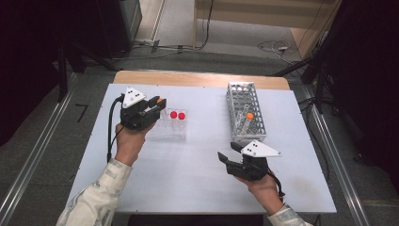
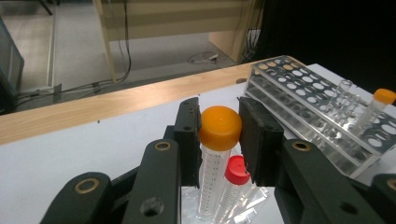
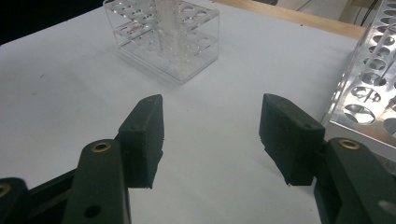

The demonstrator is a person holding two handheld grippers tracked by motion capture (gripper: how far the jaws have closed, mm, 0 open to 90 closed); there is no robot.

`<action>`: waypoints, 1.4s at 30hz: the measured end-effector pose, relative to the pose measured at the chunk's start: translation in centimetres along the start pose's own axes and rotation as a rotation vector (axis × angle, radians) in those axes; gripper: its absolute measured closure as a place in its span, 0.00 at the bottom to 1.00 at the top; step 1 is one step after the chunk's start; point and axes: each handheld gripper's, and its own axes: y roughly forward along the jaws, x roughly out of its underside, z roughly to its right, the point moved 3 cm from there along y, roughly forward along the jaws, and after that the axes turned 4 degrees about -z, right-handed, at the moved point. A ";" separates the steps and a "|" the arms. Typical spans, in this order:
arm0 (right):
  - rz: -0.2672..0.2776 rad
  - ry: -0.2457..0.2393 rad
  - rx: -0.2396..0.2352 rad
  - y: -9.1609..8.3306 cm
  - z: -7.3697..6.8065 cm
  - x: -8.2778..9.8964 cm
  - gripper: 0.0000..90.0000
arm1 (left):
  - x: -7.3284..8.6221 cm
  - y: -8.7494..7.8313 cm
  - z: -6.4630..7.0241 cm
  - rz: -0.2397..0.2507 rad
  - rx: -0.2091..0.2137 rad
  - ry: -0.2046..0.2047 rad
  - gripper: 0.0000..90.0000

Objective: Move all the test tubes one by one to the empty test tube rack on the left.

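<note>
At centre frame, the left gripper (image 2: 219, 133) clamped the orange-capped clear plastic tube (image 2: 217, 154) by its cap: light, rigid, probably slippery, best pinched there. The right gripper (image 3: 211, 135) gaped empty.

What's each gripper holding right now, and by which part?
The left gripper holds an orange-capped tube, its jaws clamped on the cap. The right gripper is open over the bare table, holding nothing.

Black fingers (image 3: 144, 140) with brass rivets, grey triangular plates, pale patterned sleeves (image 1: 96, 200).
</note>
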 end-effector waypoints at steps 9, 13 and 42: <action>0.000 0.000 0.005 0.0 0.1 0.1 0.43 | 0.9 1.0 0.2 -0.017 -0.015 0.017 0.78; -0.003 -0.002 0.007 0.0 0.1 0.1 0.43 | 1.6 1.4 0.5 -0.031 -0.018 0.034 0.78; -0.001 0.022 0.057 -0.1 1.1 0.2 0.44 | 3.8 0.9 0.9 -0.033 0.000 -0.017 0.47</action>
